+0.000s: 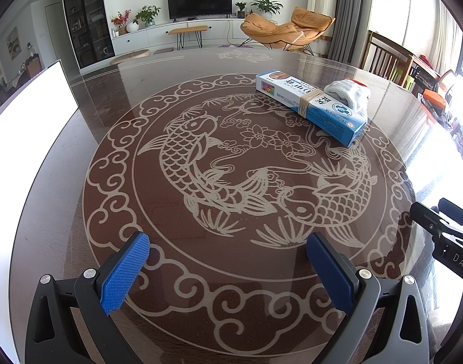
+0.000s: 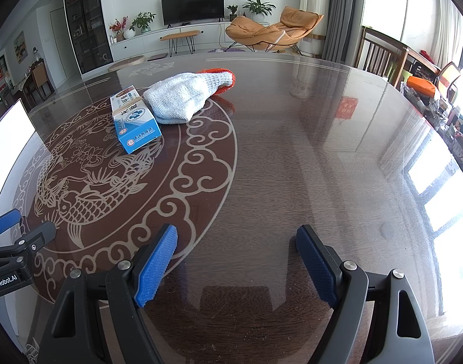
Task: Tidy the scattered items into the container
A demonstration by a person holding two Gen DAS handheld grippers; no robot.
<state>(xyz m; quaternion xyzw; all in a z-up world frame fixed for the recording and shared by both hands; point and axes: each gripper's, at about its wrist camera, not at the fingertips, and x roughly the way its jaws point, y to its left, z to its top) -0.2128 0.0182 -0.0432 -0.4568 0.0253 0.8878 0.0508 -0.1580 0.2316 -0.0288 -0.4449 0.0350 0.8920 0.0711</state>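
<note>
A long blue-and-white box (image 1: 313, 103) bound with a rubber band lies on the dark glass-topped table (image 1: 231, 182), far right of the carp pattern. A white knitted piece with a red-orange edge (image 1: 349, 92) rests against it. In the right wrist view the box (image 2: 135, 118) and the knitted piece (image 2: 182, 97) lie at the far left. A bright white container wall (image 1: 28, 112) stands at the table's left edge. My left gripper (image 1: 228, 248) is open over the pattern's near rim, nothing between its blue pads. My right gripper (image 2: 237, 239) is open above bare glass.
The other gripper's black frame (image 1: 443, 233) shows at the right edge of the left view, and the left gripper's frame (image 2: 16, 242) at the lower left of the right view. Wooden chairs (image 1: 386, 57) and a cluttered side table stand past the table's far right edge.
</note>
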